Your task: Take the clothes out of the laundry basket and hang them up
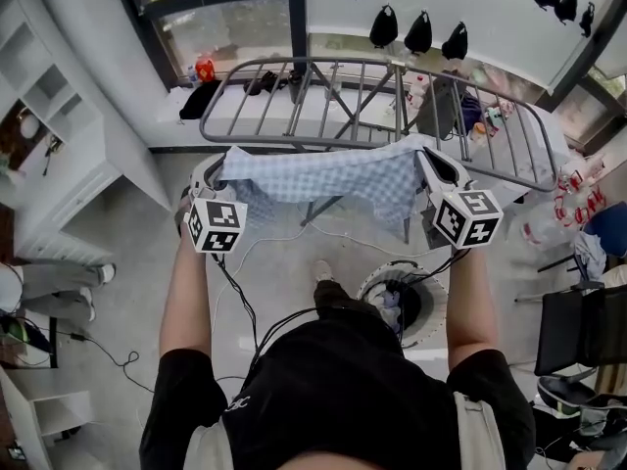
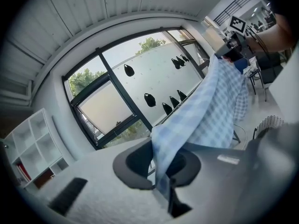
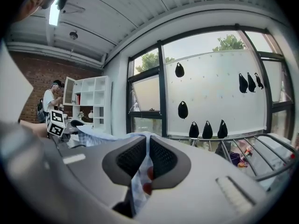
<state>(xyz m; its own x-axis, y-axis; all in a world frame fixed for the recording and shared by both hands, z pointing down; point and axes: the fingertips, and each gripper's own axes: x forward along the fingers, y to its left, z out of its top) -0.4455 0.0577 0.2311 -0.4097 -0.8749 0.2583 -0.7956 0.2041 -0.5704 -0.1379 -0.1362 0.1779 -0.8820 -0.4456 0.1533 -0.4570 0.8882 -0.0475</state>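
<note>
A blue-and-white checked garment (image 1: 333, 176) hangs stretched between my two grippers, just in front of the grey metal drying rack (image 1: 392, 96). My left gripper (image 1: 217, 172) is shut on the garment's left corner (image 2: 163, 157). My right gripper (image 1: 431, 169) is shut on its right corner (image 3: 142, 171). The cloth's lower edge droops in the middle, near the rack's front rail. Below, by my feet, stands the round white laundry basket (image 1: 397, 297) with more clothes inside.
White shelving (image 1: 49, 116) stands at the left. A black chair (image 1: 583, 326) and scattered items lie at the right. Dark garments (image 1: 201, 98) and bottles sit on the window ledge behind the rack. Cables (image 1: 235, 302) trail across the floor.
</note>
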